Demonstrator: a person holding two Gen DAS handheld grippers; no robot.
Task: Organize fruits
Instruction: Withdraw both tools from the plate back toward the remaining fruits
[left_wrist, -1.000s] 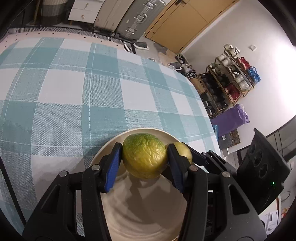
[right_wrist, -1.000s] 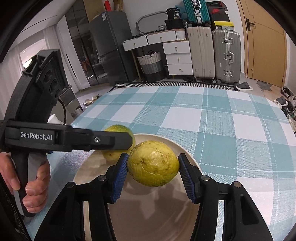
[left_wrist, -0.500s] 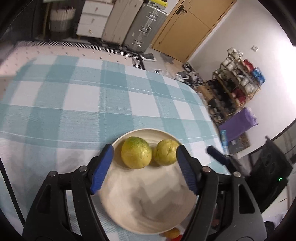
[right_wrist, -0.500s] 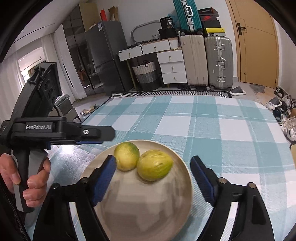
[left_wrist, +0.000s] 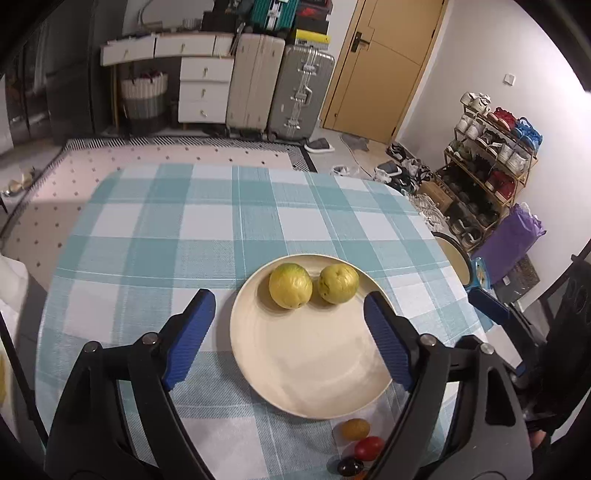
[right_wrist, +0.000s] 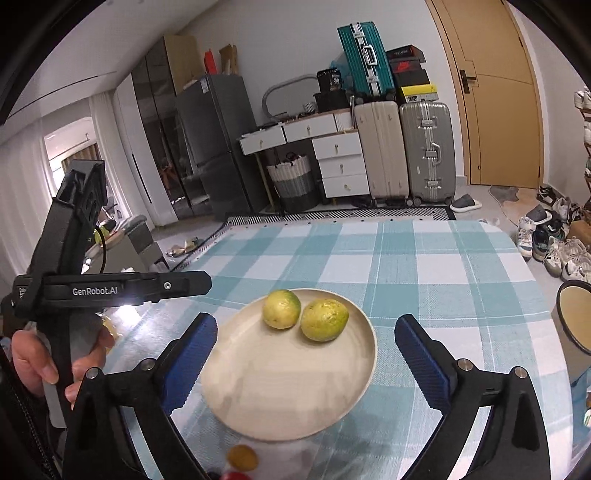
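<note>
While the left gripper (left_wrist: 284, 310) and right gripper (right_wrist: 306, 334) are hanging wide with jaws just opened and nothing between them, two green-yellow fruits (left_wrist: 290, 285) (left_wrist: 338, 283) are sitting touching on the plate (left_wrist: 314, 373). Small fruits (left_wrist: 355, 428) below the rim are getting cut off by a gripper arm, kind unclear.

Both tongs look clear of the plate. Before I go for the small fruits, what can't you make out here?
- Small fruits near the plate: left view shows three, with more cut by the bottom edge and the finger; kinds unclear.
- Same fruits, right view: blurred, cut off at the bottom.
- Bowl, right view: cropped at the frame edge; contents unseen.
- Guavas: undersides hidden.
</note>
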